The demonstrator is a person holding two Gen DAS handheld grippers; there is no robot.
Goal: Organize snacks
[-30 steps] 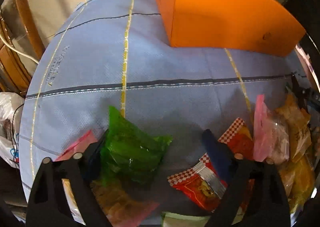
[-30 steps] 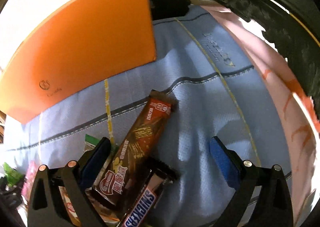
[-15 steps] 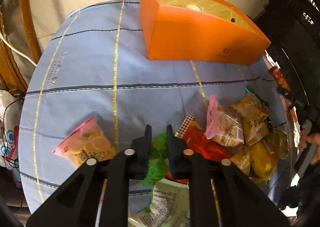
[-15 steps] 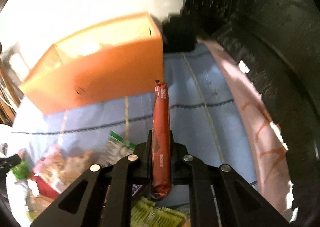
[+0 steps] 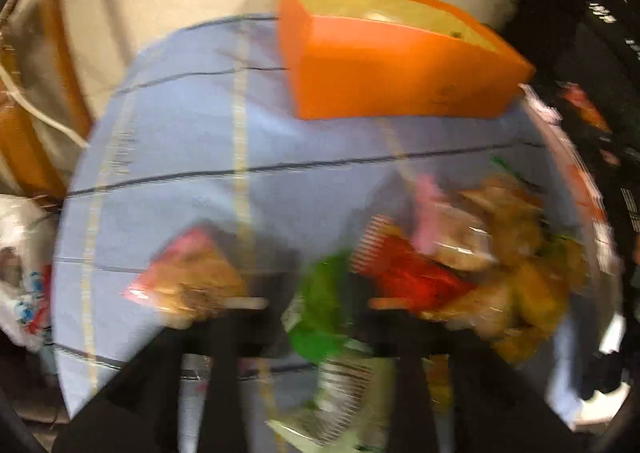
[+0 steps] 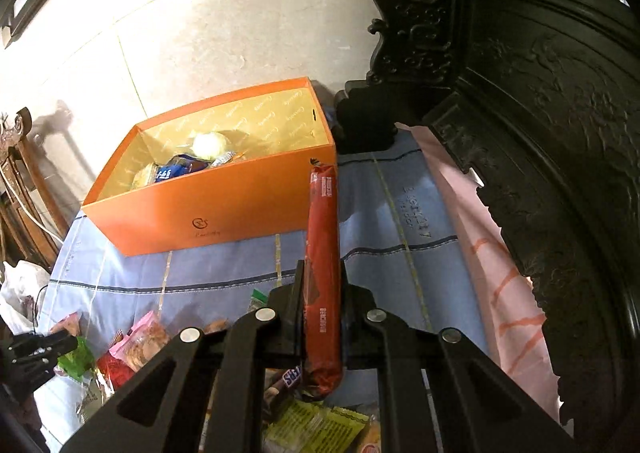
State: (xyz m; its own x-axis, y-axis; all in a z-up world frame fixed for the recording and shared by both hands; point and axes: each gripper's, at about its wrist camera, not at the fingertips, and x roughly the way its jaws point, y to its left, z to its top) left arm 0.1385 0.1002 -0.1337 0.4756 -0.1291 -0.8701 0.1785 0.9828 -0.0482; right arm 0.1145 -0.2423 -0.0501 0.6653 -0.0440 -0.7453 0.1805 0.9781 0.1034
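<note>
The right hand-held gripper (image 6: 322, 317) clamped a red snack bar (image 6: 322, 253) near the orange box (image 6: 224, 205); the left hand-held gripper (image 5: 320, 309) pinched a green packet (image 5: 320, 313).

A blue cloth (image 6: 404, 253) covers my table, pink paper (image 6: 508, 293) along its right edge. Beyond that edge stands dark carved furniture (image 6: 540, 73); a pale wall (image 6: 200, 33) rises behind.

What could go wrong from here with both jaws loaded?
1. The right gripper pinches the long brown wafer bar near its lower end, so most of it cantilevers forward; it may pivot or catch the orange box wall.
2. The left gripper view is badly blurred; its hold on the green packet looks shallow and could slip.
</note>
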